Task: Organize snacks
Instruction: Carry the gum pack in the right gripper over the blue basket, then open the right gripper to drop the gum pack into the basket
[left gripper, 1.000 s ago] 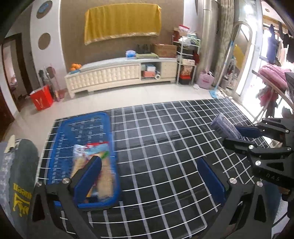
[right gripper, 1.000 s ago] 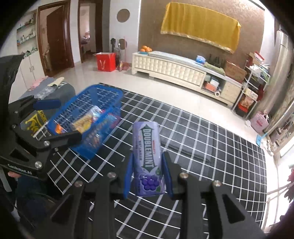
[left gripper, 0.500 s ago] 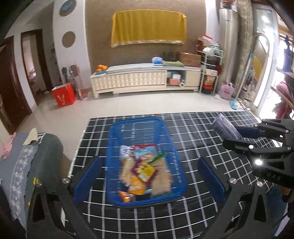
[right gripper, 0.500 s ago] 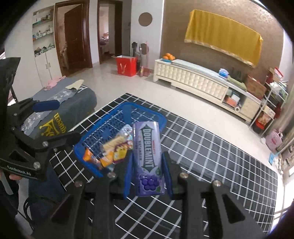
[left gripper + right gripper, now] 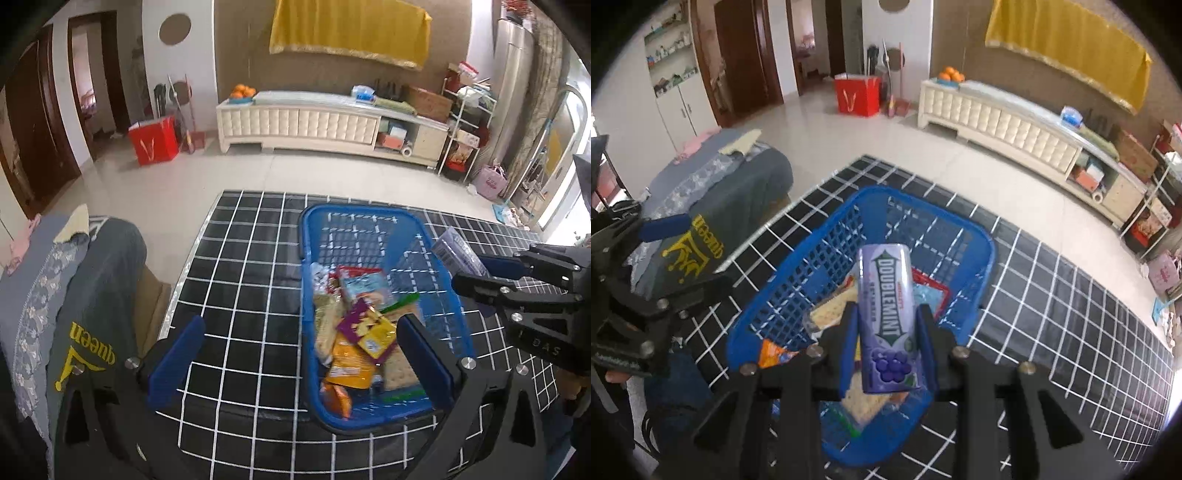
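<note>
Right gripper [image 5: 886,347]: clamps a glossy purple gum pack [image 5: 886,317] above the slotted blue plastic basket [image 5: 798,280]
Left gripper [image 5: 299,354]: fingers wide apart, holding nothing

A purple Doublemint gum pack [image 5: 888,321] hangs lengthwise above a blue basket [image 5: 812,266] of mixed snack packets [image 5: 360,332].
</note>
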Tool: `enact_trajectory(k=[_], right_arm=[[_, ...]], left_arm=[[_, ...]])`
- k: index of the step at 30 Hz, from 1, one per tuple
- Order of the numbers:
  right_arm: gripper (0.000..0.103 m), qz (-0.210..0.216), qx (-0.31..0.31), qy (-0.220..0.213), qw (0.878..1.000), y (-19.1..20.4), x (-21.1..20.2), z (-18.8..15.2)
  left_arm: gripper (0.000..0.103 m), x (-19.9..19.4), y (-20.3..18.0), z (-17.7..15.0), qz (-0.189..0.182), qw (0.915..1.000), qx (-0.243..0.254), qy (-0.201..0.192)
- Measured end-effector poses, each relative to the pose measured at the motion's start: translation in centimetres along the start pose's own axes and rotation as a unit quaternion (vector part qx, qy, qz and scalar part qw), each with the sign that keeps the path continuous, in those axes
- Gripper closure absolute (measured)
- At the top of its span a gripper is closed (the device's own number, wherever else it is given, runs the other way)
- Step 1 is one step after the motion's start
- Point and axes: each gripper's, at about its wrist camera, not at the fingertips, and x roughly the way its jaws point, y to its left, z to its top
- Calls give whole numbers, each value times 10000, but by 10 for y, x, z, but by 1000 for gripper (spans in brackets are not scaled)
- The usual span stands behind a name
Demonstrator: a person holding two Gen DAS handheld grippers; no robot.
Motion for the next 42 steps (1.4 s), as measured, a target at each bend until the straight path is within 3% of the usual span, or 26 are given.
enact_trajectory(k=[11,24,28,29,31,37,42], right_arm=[[68,-77,179,959,9952,-4,80,12],[66,-238,138,1386,9900,-5,108,14],[56,-295,4,1243,9918,-1,99,14],[43,-304,9,1208,9922,0,96,13],[31,-341,87,1060,9937,-1,83,11],[30,-399,581,504,9962,-17,22,-8],[29,-406,985,299,9939,-37,-23,-35]], left_arm=[[0,72,20,18,-147,9986,103,495],[0,102,29,23,-137,9967,197,771],[0,92,26,21,-144,9975,283,638],[0,89,24,20,-128,9977,311,595],[0,82,21,19,-95,9979,338,543],[0,53,11,17,-157,9988,320,322],[0,23,-12,12,-520,9980,320,163]])
